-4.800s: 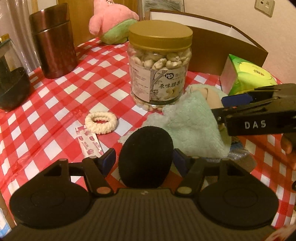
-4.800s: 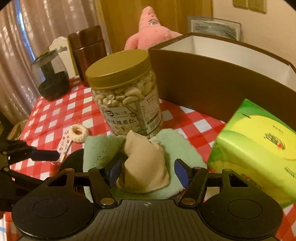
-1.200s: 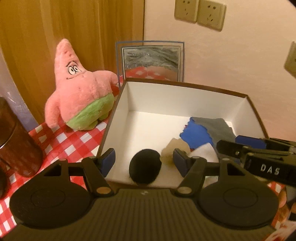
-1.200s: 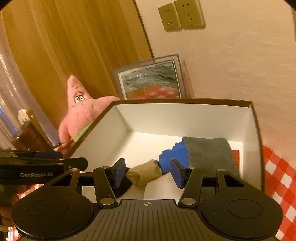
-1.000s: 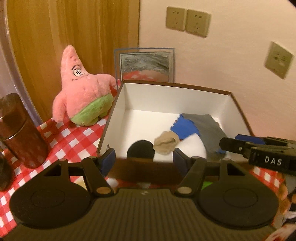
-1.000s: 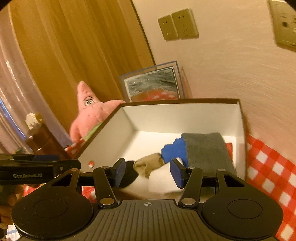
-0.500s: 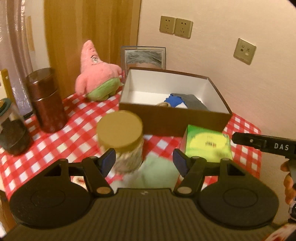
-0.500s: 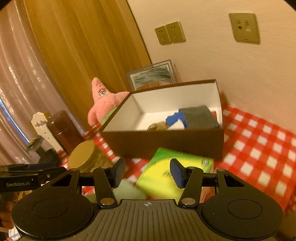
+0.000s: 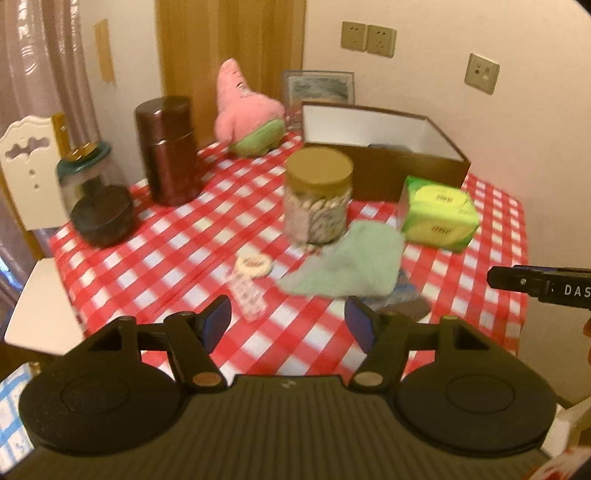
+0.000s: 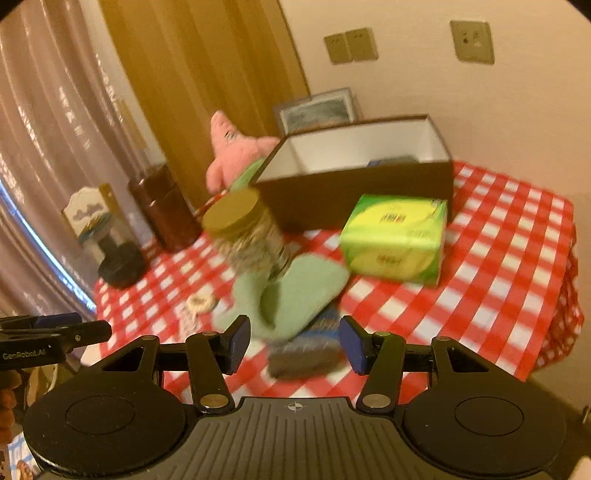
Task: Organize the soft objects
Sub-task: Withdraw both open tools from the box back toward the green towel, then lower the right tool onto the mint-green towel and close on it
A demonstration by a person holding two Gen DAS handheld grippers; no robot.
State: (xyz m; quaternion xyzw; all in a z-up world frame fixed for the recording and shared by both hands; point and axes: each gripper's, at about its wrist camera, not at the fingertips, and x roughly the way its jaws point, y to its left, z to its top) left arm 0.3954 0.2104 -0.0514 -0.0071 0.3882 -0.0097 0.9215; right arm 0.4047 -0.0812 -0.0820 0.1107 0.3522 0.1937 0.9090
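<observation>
a cream wall [image 9: 424,122] carrying beige socket plates [image 9: 368,35] meets a wood-grain panel [image 9: 229,44], sheer curtains [image 9: 33,62] and a white chair [image 9: 27,173] under warm light.

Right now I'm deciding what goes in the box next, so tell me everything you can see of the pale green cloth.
The pale green cloth is a soft, fluffy towel-like piece, plain, loosely rumpled rather than folded. It lies flat on the red-checked tablecloth, its far edge against the foot of the nut jar, with the green tissue pack close on its right. Its near edge drapes over a darker blue-grey cloth beneath. Neither pair of tongs touches it.
</observation>
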